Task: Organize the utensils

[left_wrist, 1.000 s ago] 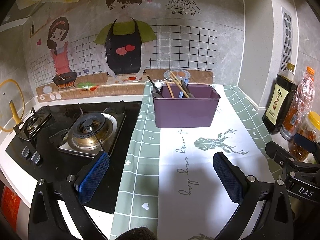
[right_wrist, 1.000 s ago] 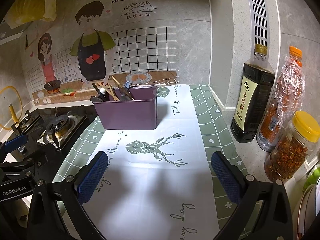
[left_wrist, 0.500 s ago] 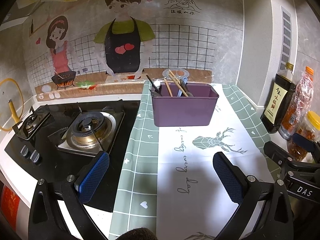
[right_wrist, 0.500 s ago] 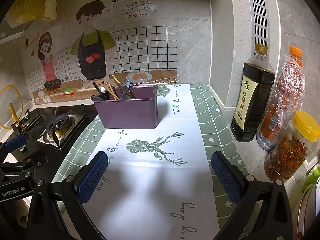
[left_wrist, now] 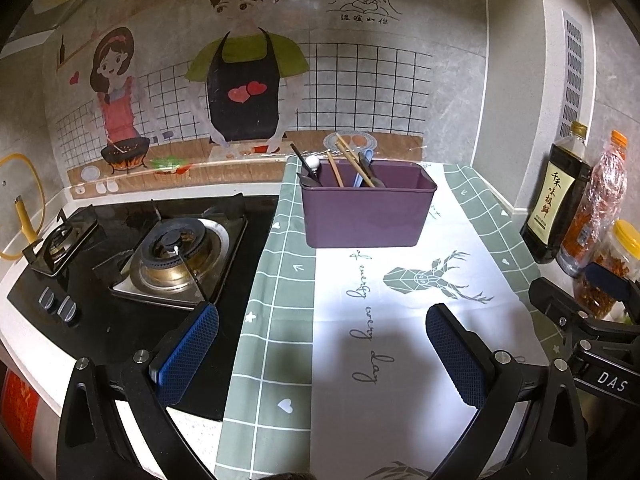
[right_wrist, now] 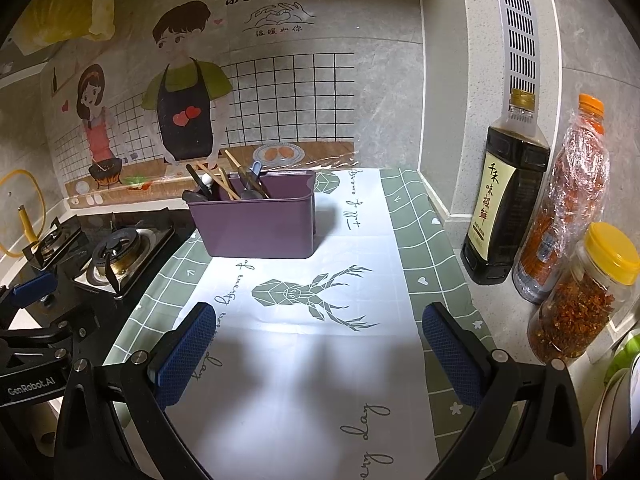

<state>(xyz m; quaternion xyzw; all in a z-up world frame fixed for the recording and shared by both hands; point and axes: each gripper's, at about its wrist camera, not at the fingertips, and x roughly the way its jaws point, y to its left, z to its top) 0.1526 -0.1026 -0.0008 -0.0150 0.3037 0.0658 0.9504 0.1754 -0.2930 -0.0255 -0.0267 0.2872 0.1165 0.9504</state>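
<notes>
A purple plastic bin (left_wrist: 362, 216) (right_wrist: 260, 222) stands on the green-and-white deer-print cloth (left_wrist: 400, 360) (right_wrist: 312, 380), near the back wall. Wooden chopsticks (left_wrist: 352, 160) (right_wrist: 228, 178), a dark spoon and a blue-handled utensil lean in its left end. My left gripper (left_wrist: 320, 356) hovers open over the cloth's left edge, well short of the bin, with nothing between its blue pads. My right gripper (right_wrist: 316, 356) is open too, empty, over the cloth in front of the deer print. Each gripper's black frame shows at the edge of the other's view.
A black gas stove (left_wrist: 160, 256) (right_wrist: 108, 252) lies left of the cloth. A soy sauce bottle (right_wrist: 504, 196), a wrapped orange-capped bottle (right_wrist: 568, 200) and a yellow-lidded chilli jar (right_wrist: 588, 300) line the right wall. A cartoon splash sheet covers the back wall.
Both grippers have drawn back slightly from the bin and shifted a little; the bin sits marginally higher and smaller in view. Both stay open and empty.
</notes>
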